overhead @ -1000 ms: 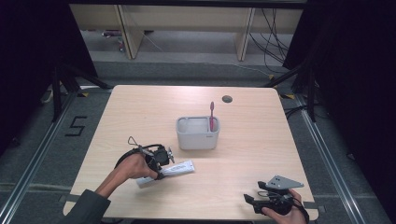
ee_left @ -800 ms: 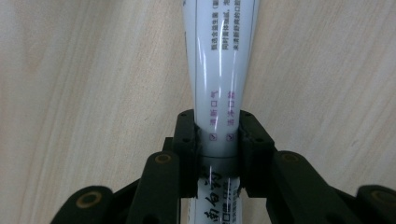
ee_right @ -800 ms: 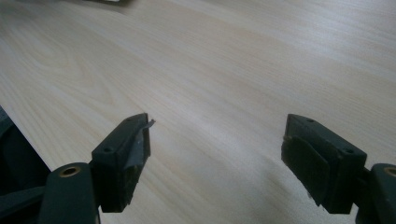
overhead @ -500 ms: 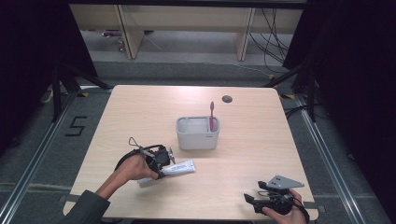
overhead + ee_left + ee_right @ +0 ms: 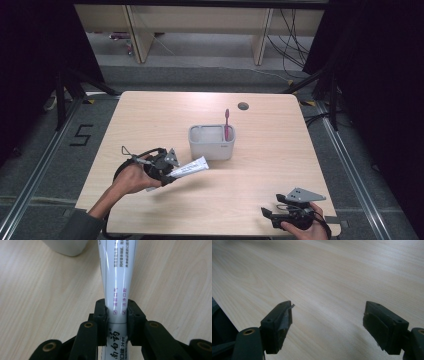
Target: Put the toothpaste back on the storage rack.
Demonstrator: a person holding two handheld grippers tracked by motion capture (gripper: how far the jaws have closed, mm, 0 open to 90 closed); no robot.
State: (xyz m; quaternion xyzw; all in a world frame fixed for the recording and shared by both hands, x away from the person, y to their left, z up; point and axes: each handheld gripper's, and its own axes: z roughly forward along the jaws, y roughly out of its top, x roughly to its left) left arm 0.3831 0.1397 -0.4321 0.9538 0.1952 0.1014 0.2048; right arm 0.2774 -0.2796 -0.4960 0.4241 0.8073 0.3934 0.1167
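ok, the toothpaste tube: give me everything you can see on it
The toothpaste tube is white and glossy, plastic by the look, with purple and black printed text and two small checkboxes. The left gripper is shut on it, one finger on each side of the narrower part. In the high view the tube points from the gripper toward the grey holder, its far end near the holder's front. Whether it touches the table is unclear.

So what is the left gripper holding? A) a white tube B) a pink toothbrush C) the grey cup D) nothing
A: in the left gripper view the left gripper has both jaws pressed against a white tube with printing on it, and the high view shows the tube sticking out from that gripper toward the grey cup, while the pink toothbrush stands in the cup.
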